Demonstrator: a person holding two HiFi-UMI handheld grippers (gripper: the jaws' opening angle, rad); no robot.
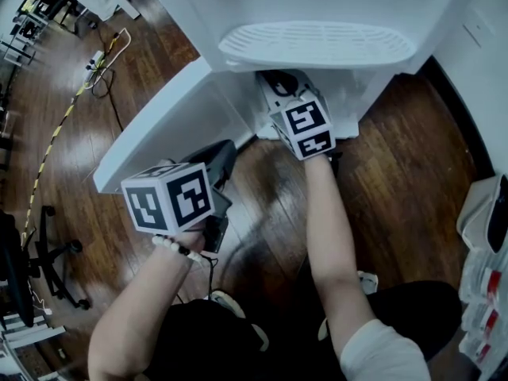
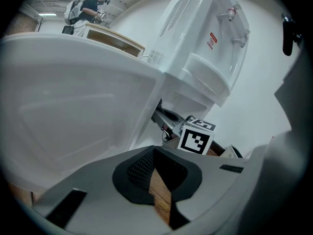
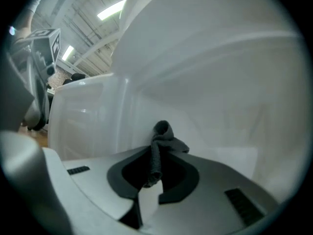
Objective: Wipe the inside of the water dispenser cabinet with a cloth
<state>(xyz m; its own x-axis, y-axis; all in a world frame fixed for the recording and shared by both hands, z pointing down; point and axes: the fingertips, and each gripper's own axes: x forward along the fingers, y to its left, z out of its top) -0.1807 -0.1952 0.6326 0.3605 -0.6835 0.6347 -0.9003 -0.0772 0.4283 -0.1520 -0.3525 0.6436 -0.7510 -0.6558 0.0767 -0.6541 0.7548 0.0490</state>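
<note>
The white water dispenser (image 1: 317, 44) stands on a wooden floor with its lower cabinet door (image 1: 167, 125) swung open to the left. My right gripper (image 1: 282, 86) reaches into the cabinet (image 1: 353, 105), its tips hidden under the drip shelf. In the right gripper view this gripper (image 3: 155, 168) is shut on a dark grey cloth (image 3: 161, 141), which pokes up against the white inner wall (image 3: 220, 106). My left gripper (image 1: 218, 161) hovers by the door's lower edge. In its own view it (image 2: 156, 180) is shut with nothing in it, and the door (image 2: 83, 97) fills the left.
Cables (image 1: 99, 70) trail over the floor at far left, by a chair base (image 1: 59, 268). Stacked packages (image 1: 486, 292) sit at the right, beside a white wall (image 1: 484, 46). The dispenser's taps (image 2: 230, 16) show high up. A person (image 2: 90, 6) stands far off.
</note>
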